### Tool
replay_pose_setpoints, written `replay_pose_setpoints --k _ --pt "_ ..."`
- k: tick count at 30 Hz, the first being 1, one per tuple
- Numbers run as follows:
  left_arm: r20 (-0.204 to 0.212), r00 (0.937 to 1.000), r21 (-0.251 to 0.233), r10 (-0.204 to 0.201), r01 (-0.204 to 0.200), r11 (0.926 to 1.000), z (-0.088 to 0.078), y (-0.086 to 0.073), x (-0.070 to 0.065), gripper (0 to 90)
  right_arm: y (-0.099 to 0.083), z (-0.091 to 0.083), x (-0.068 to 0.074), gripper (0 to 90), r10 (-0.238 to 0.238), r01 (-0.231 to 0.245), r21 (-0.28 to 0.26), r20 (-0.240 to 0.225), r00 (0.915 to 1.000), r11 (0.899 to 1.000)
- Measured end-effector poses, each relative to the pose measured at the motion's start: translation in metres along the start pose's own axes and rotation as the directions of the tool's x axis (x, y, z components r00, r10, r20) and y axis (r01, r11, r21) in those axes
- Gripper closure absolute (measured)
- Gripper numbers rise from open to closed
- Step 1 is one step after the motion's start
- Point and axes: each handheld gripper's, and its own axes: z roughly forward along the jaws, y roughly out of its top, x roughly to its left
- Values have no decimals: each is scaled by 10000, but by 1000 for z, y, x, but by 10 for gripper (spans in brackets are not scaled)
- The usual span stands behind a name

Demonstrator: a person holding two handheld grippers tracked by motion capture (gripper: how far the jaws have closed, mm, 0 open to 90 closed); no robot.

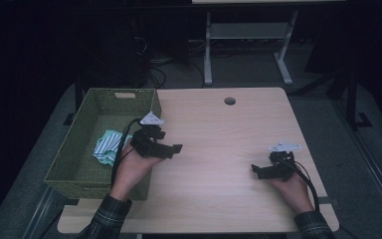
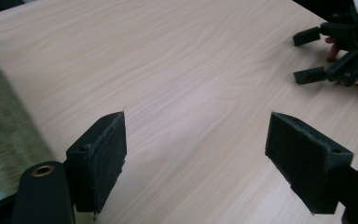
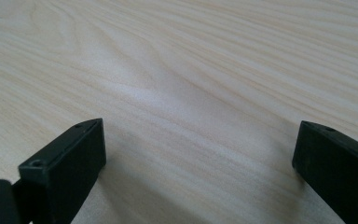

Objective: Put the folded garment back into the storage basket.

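From my remote seat, I see both hands resting on a pale wood tabletop point(image 1: 219, 149), each holding a black gripper with nothing between its jaws. My left gripper point(image 1: 175, 148) sits just beside the right wall of a green woven basket point(image 1: 82, 124) and points to the right across the tabletop; in the left gripper view its jaws stand spread wide over bare wood, with a blurred edge of the basket at the far left. My right gripper point(image 1: 254, 169) lies near the right edge of the tabletop and points left, toward the other hand, its jaws likewise spread wide in the right gripper view. The two grippers are well apart and face each other along the tabletop's width. The basket stands at the left end of the tabletop, its long axis running away from me, with a handle slot in its far wall. Inside it, toward the near right part of its floor, lies a crumpled cloth point(image 1: 108, 146), pale green and white with stripes. A round hole point(image 1: 230, 101) is cut in the tabletop near its far edge.
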Motion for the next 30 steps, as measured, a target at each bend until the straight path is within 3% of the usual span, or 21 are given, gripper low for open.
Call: replay_pose_setpoints --k 9,13,23,30 --pt "234 9980 370 585 -593 9976 43 -8 -29 199 0 0 0 22 -58 58 -28 -20 10000 10000" --pt "114 9967 410 803 -808 9959 56 -14 -34 199 0 0 0 22 -63 63 -32 -22 10000 10000" --pt "79 9950 1181 996 -998 9880 98 -37 -37 198 0 0 0 22 -95 95 -19 -44 9999 10000" --pt "9 9945 1717 1051 -1037 9797 113 -49 -35 194 0 0 0 22 -116 116 -6 -70 9999 9999"
